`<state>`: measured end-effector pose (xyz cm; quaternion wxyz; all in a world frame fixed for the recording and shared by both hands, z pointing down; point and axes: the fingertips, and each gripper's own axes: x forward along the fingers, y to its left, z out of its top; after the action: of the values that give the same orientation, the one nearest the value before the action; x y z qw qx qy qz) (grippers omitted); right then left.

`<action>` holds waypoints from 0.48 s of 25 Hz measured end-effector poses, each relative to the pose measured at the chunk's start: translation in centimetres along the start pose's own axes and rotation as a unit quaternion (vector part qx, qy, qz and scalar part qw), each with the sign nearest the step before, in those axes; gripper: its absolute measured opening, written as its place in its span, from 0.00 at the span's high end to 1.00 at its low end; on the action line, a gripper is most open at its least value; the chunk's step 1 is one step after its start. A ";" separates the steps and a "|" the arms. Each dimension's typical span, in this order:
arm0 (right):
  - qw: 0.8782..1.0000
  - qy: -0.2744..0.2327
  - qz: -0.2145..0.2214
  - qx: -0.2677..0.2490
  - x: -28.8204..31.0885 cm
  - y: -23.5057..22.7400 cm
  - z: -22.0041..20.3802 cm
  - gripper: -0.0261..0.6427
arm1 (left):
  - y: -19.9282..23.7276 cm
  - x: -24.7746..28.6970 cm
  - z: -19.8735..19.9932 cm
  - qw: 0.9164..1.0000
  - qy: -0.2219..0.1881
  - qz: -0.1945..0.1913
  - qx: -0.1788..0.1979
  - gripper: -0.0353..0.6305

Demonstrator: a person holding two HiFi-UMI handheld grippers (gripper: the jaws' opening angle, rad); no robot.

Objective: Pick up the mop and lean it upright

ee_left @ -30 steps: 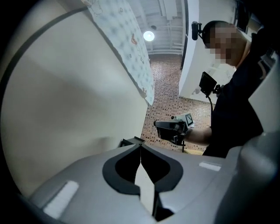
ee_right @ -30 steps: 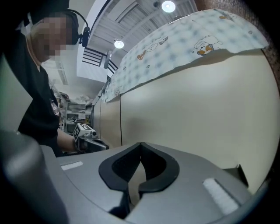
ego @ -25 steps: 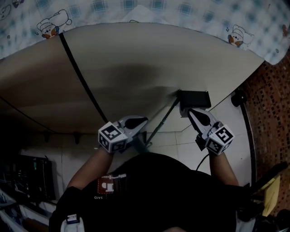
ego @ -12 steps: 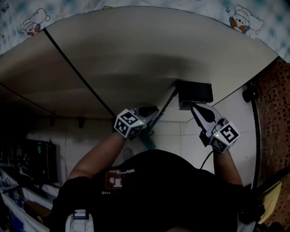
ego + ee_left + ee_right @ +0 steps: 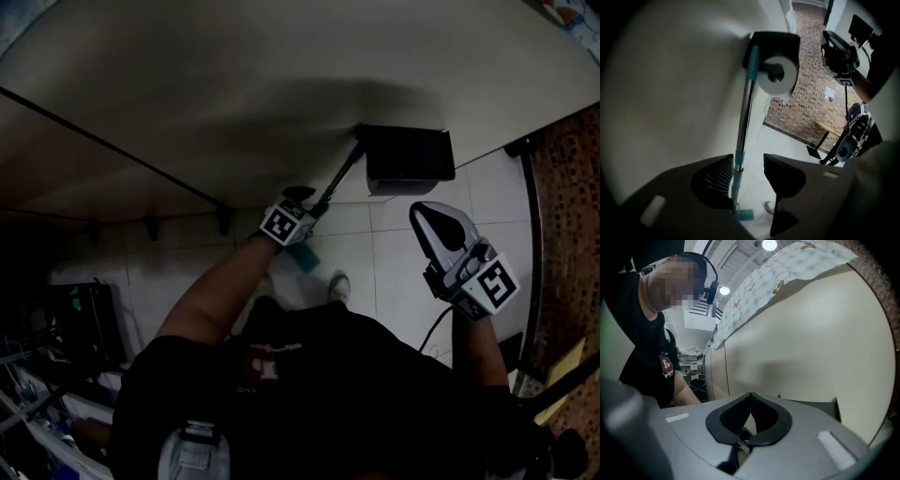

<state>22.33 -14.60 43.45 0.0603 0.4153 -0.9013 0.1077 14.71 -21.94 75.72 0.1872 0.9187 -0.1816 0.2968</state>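
Left gripper, low centre of its view: jaws just opened, now spread w/ the mop pole between them, beside one pad, not pinched. Mop head rests vs wall, upper centre. Lean looks done; only backing off left. Right gripper pressed together, empty. Free floor centre-right; clutter lower left.

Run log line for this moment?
left gripper: just opened, silver-teal mop pole between jaws; right gripper: shut, empty; black mop head: at wall

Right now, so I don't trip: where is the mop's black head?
Head view, right of centre: the black mop head sits low against the beige wall, beyond the right gripper.
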 end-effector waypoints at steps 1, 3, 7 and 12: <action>1.000 -0.001 -0.001 0.001 0.1 0.1 -0.4 0.94 | 0.5 0.8 -0.9 1.000 0.011 0.004 0.002 0.67; 1.000 -0.007 -0.002 0.002 0.2 0.0 -1.0 0.94 | 1.5 2.4 -2.0 1.000 0.026 0.012 0.001 0.66; 1.000 -0.011 -0.001 0.016 -0.1 -0.9 -2.7 0.94 | 2.4 5.2 -3.1 0.998 0.046 0.025 0.021 0.64; 1.000 0.000 0.002 0.026 -1.1 -1.5 -4.9 0.94 | 2.5 8.5 -4.3 0.996 0.071 0.036 0.031 0.64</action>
<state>24.21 -13.55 48.18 0.0487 0.4146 -0.8992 0.1313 17.98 -24.08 84.83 0.1603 0.8936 -0.1910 0.3732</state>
